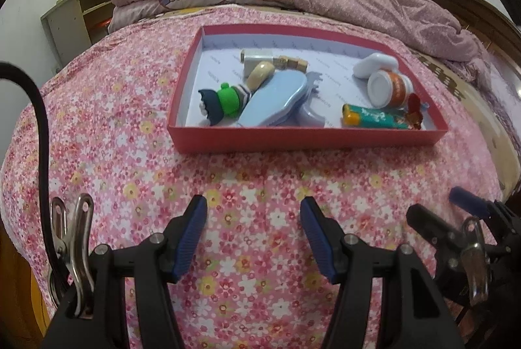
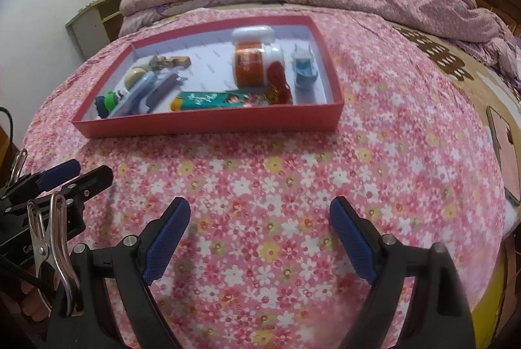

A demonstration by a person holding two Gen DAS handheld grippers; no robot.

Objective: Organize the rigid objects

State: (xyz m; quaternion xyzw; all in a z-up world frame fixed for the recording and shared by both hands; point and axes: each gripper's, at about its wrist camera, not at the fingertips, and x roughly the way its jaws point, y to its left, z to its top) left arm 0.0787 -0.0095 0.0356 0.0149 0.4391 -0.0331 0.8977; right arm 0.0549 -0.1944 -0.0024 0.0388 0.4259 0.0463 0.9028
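— So, where's everything?
— Gathered in the shallow red cardboard box (image 1: 302, 139) at twelve o'clock on the flowered bed (image 1: 228, 186), contained so nothing rolls.
— Fingers?
— Left gripper (image 1: 253, 238) and right gripper (image 2: 260, 241) both released, empty.

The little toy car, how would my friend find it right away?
Look in the red box on the flowery bedspread. At its far right end, beside the orange jar, sits the toy car. It is the only pale blue thing there.
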